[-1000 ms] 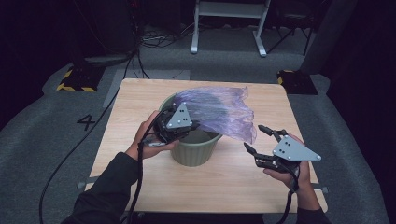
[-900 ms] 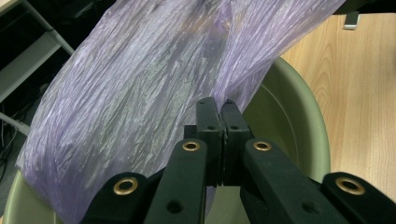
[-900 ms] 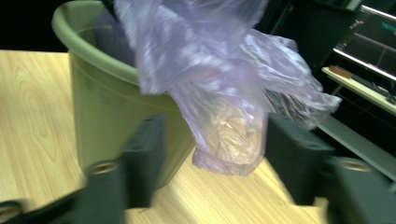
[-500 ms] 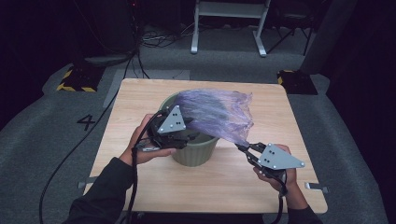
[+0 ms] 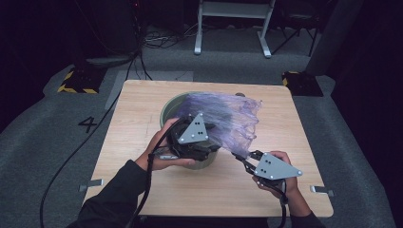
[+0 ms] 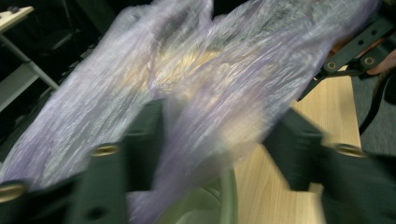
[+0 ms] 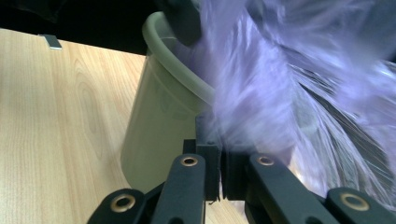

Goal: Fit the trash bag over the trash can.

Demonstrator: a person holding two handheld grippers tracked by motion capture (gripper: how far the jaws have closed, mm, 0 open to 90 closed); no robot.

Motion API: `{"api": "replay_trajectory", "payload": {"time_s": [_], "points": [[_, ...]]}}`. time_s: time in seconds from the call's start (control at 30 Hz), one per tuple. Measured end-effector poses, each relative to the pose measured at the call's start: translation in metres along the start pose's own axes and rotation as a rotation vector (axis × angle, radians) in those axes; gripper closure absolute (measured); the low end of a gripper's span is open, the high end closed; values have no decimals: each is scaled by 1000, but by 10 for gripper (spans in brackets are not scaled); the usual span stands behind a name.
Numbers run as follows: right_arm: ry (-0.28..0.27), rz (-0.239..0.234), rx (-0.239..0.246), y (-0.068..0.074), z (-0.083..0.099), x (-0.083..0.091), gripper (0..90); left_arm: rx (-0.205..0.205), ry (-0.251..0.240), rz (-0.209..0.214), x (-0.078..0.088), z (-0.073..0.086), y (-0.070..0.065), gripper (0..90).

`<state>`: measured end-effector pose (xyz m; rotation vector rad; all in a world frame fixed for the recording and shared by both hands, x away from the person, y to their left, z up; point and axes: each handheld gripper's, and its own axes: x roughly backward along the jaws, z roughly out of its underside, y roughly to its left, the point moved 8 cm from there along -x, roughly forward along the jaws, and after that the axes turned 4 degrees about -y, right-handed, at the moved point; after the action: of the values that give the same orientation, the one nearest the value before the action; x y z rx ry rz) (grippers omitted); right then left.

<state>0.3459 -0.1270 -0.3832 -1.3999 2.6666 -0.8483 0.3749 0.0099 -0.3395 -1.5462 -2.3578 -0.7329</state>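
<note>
Crinkly translucent purple bag (image 5: 223, 121) drapes over the round green bin (image 5: 167, 108) mid-table; right gripper (image 5: 243, 157) pinches its corner; left gripper (image 6: 205, 154) half-open around film.

the left tool (image 5: 202, 145) is a black body topped by a grey three-cornered plate with small dark screw holes, and a black cable trails from it down along a dark long sleeve (image 5: 111, 202); the right tool (image 5: 244, 159) carries the same grey plate with dark dots, black linked bars running out to its tip, and a dark sleeve cuff (image 5: 304, 218) behind the hand. in the right gripper view its jaws are matte black bars with brass-coloured rivet rings at the joints and square black pads (image 7: 210, 161) at the ends. in the left gripper view the same brass rings sit on blurred black jaws.
</note>
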Motion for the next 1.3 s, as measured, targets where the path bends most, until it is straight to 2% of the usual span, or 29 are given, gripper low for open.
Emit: {"api": "replay_trajectory", "payload": {"time_s": [0.17,0.27,0.37,0.53,0.73,0.97,1.13,1.17,1.3], "points": [[0,-13,18,6,-1,1,879,-36,21,4,0,5,-1,775],[-3,-25,15,11,-1,1,874,-50,26,-5,4,9,-1,878],[3,-37,14,15,0,0,855,-47,27,-19,9,13,1,887],[7,-61,10,23,2,-4,841,-18,15,-29,22,23,3,887],[-10,-89,-14,28,3,-2,650,-3,7,-49,37,36,2,889],[-64,-91,-67,21,-5,18,488,20,-9,-62,45,47,3,889],[-65,-79,-66,16,-7,30,403,31,-18,-73,50,49,4,889],[-64,-51,-58,10,-8,37,381,37,-26,-76,51,50,6,889],[-92,-8,-85,-5,-8,51,369,44,-26,-81,54,53,9,889]]}}
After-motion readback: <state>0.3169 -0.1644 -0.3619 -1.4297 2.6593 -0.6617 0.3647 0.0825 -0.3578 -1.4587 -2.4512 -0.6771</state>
